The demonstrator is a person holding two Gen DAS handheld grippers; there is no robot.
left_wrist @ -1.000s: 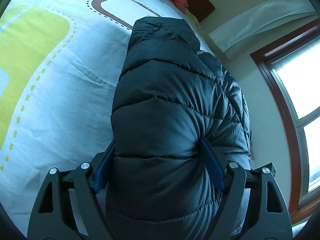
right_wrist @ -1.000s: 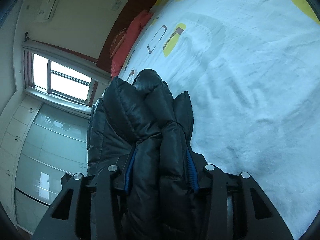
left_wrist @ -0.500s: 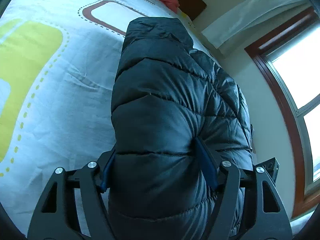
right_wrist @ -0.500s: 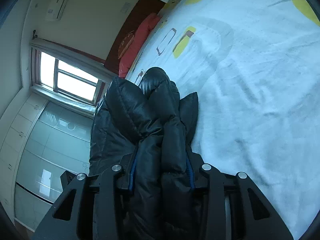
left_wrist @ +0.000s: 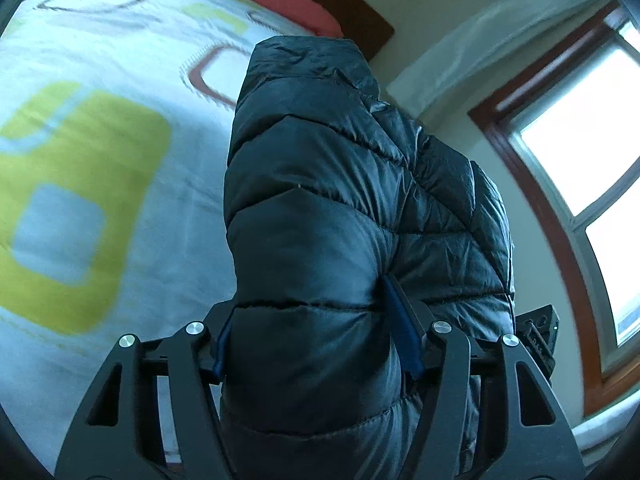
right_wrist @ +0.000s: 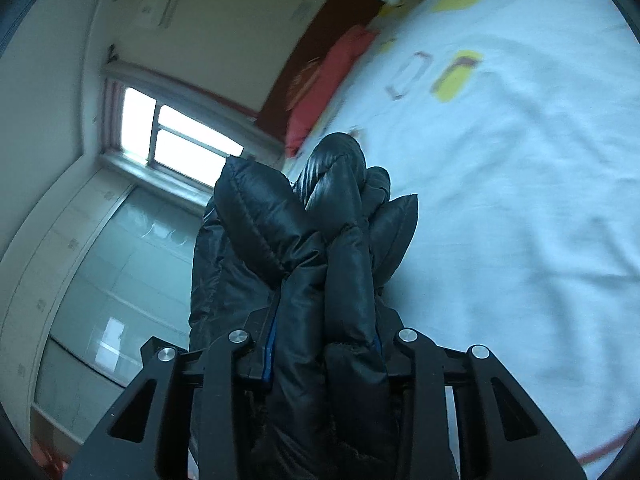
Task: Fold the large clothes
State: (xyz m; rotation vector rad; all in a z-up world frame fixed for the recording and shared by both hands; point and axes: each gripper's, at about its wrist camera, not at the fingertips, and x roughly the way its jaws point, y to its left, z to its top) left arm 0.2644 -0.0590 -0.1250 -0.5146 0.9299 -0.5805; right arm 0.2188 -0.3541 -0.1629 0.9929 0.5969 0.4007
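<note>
Left gripper (left_wrist: 316,344), right gripper (right_wrist: 324,356): jaws closing on jacket (left_wrist: 340,208).

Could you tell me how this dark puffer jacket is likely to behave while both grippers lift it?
The puffer jacket probably flops: it bulges and droops around the closing left gripper. Its glossy shell may slip. In the closing right gripper its folds squash thin, so it seems light and compressible.

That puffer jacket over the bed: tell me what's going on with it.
A person is holding a dark puffer jacket with both handheld grippers, above a patterned bedspread. The left gripper has a thick quilted bulk of it between its jaws; the right gripper has a bunched, layered part. Both sets of jaws are closing on the padding. No finished fold can be seen.
</note>
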